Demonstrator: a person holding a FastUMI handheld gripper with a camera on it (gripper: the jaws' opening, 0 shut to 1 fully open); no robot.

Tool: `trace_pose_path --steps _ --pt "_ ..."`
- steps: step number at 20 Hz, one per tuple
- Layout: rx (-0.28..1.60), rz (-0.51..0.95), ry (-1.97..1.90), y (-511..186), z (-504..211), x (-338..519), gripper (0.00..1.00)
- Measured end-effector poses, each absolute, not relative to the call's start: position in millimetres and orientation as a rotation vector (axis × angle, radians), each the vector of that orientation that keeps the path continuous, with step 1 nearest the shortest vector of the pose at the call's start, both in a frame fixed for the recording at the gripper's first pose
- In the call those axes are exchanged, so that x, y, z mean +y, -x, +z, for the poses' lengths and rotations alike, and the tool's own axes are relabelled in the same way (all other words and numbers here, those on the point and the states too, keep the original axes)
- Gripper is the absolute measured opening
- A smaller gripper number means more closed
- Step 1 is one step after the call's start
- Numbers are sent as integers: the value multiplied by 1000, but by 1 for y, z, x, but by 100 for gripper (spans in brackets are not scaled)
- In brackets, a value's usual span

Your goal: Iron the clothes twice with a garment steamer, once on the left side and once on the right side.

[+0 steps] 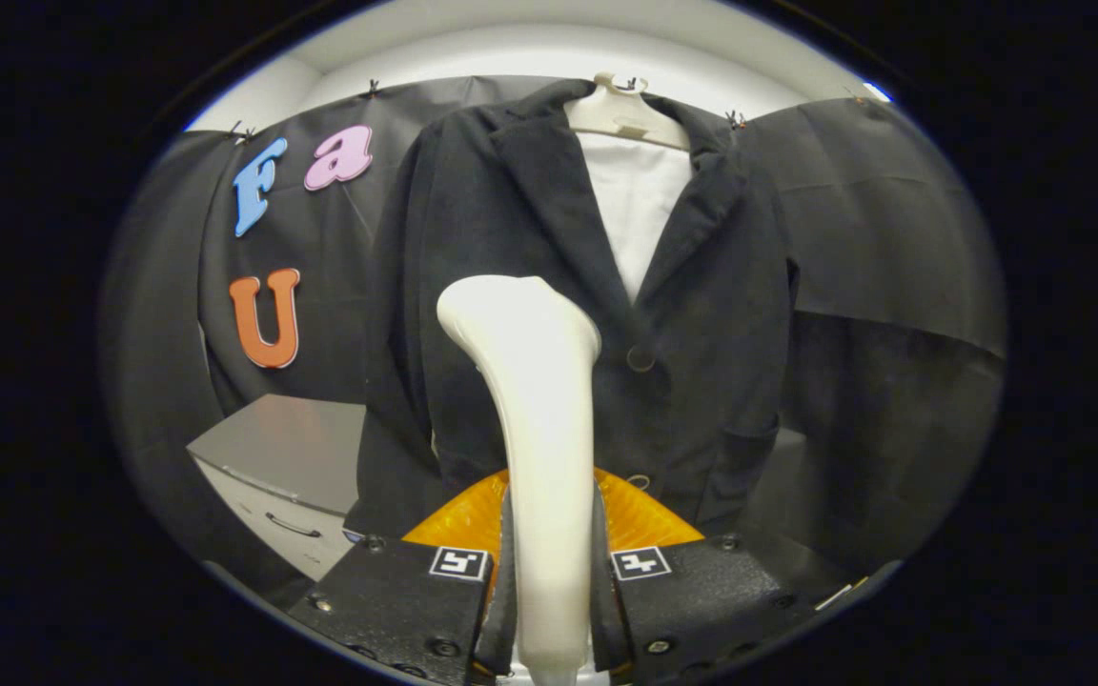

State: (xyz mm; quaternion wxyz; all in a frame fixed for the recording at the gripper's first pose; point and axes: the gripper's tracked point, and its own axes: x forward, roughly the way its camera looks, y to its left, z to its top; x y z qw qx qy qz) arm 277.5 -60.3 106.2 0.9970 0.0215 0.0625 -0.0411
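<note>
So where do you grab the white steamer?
By its narrow handle, as now: the fingers press the steamer from both sides, coming from below. The handle is slim and upright, and the wide head stays free, up by the jacket.

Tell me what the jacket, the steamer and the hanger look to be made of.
Jacket: dark woven cloth, likely wool-like, matte and slightly fuzzy, with soft folds.
Steamer, gripped between both fingers of the gripper: cream plastic by the look, smooth with a soft sheen and moulded curves.
Hanger: pale, smooth, probably plastic; too small to be sure.
</note>
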Motion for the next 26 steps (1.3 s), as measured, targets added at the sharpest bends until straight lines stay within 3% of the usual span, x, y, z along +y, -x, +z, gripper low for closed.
trace_pose_path --steps 26 --pt "348 -118 -36 -275 -78 -66 34"
